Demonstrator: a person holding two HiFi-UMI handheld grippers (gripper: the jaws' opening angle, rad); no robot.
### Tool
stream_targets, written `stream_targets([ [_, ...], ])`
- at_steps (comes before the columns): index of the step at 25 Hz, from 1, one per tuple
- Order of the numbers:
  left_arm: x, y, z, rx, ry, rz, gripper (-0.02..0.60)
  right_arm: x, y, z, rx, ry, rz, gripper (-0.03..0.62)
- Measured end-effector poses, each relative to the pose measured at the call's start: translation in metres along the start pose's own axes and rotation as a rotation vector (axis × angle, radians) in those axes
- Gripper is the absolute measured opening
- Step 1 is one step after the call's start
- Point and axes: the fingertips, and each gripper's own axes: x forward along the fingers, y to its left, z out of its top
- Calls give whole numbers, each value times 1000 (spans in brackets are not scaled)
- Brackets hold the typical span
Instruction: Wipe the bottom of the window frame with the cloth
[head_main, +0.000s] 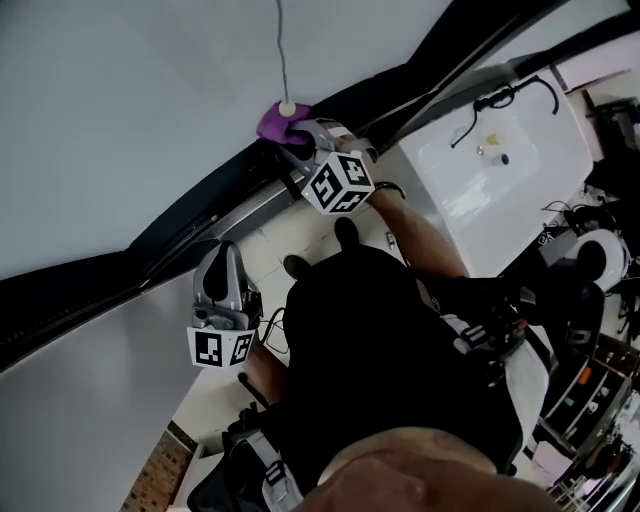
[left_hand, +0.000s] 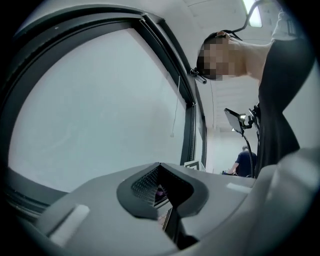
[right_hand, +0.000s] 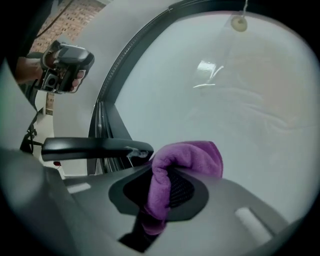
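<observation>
A purple cloth is pressed against the dark bottom window frame, just under the glass. My right gripper is shut on it; in the right gripper view the cloth bulges out over the jaws of the right gripper and touches the pane. My left gripper hangs lower left, a little off the frame, pointing up at it. In its own view the left gripper is shut with nothing held, and the window frame runs upward ahead.
A blind cord with a white end hangs just above the cloth. A black window handle juts out left of the cloth. A white table with cables stands at the right, with equipment beyond.
</observation>
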Motion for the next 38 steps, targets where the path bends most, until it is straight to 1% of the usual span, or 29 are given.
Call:
stream_targets([
  [2,15,-7,3,8,6,-11,-9,-5,-7,-8,4,10,-14,60],
  [3,23,-10,4,8,10,-16,-9,-7,-12,-16,3,32,-22,60],
  [4,29,-13,3,10,16,-23,-9,-10,-18,-27,-10,72,-39,60],
  [6,40,-21,1,14,29,-42,-9,-21,-35,-53,-41,163,-115,63],
  [7,44,-24,0,15,34,-51,-9,-30,-45,-60,-19,177,-155,63],
  [8,47,-26,-1,15,38,-58,-9,-39,-53,-62,28,165,-178,63],
  [9,51,-27,-1,14,41,-63,-9,-45,-58,-58,75,142,-179,63],
  [10,54,-28,-2,13,45,-67,-9,-44,-57,-53,96,122,-157,63],
  [11,57,-29,-1,12,49,-72,-9,-38,-51,-47,84,115,-118,63],
  [13,60,-32,1,15,54,-85,-9,-13,-30,-37,-4,139,-41,64],
  [14,60,-33,2,16,54,-91,-9,-3,-24,-36,-53,165,-28,51],
  [15,59,-34,3,16,53,-94,-9,3,-22,-36,-85,190,-27,57],
  [17,57,-34,2,10,54,-87,-9,6,-21,-38,-97,215,-15,57],
  [20,54,-35,-7,0,65,-74,-9,5,-16,-40,-116,201,10,58],
  [22,56,-36,-9,-4,65,-84,-9,2,-18,-47,-127,207,3,58],
  [25,62,-37,-13,-11,61,-105,-9,-9,-37,-75,-121,265,-46,58],
  [30,68,-38,-15,-15,66,-127,-9,-32,-88,-128,-79,389,-146,58],
  [34,68,-36,-18,-15,63,-124,-9,-54,-127,-173,-61,497,-224,58],
  [38,68,-35,-19,-17,62,-121,-9,-71,-159,-207,-40,617,-314,58],
])
